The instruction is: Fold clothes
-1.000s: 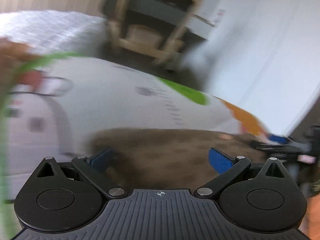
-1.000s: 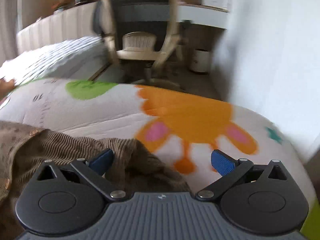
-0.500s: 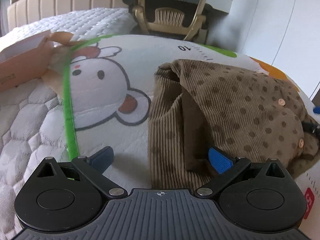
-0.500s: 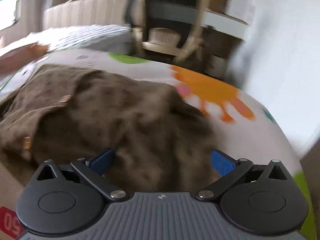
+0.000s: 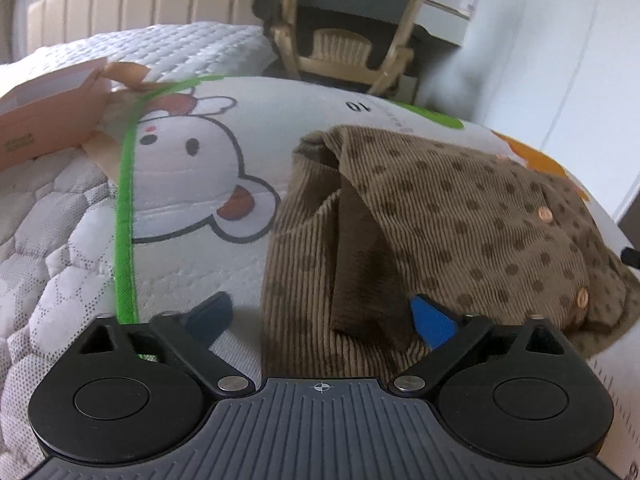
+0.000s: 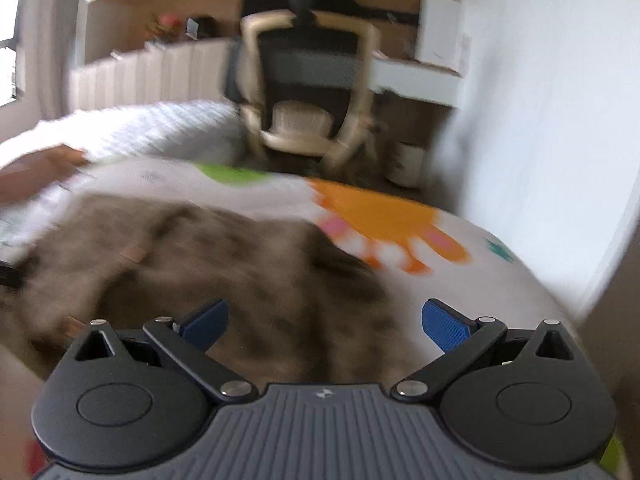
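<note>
A brown corduroy garment (image 5: 440, 224) with dark dots and small copper buttons lies rumpled and partly folded on a cartoon-printed mat (image 5: 192, 184). My left gripper (image 5: 320, 314) is open just above the garment's near left edge, and one blue finger (image 5: 432, 322) sits against a dark fold. In the blurred right wrist view, the same garment (image 6: 192, 264) spreads ahead and to the left. My right gripper (image 6: 324, 322) hangs open over its near right part, holding nothing.
A pink cardboard box (image 5: 48, 120) sits at the mat's far left, on a white quilted bed cover (image 5: 44, 280). Beyond the bed stands a beige office chair (image 6: 308, 92) at a desk. A white wall (image 6: 540, 120) runs along the right, by the mat's orange print (image 6: 384, 220).
Both grippers have pulled back from the garment. The left view swung and settled on its left edge. The right view shifted from the mat's orange print onto the garment and is blurred with motion.
</note>
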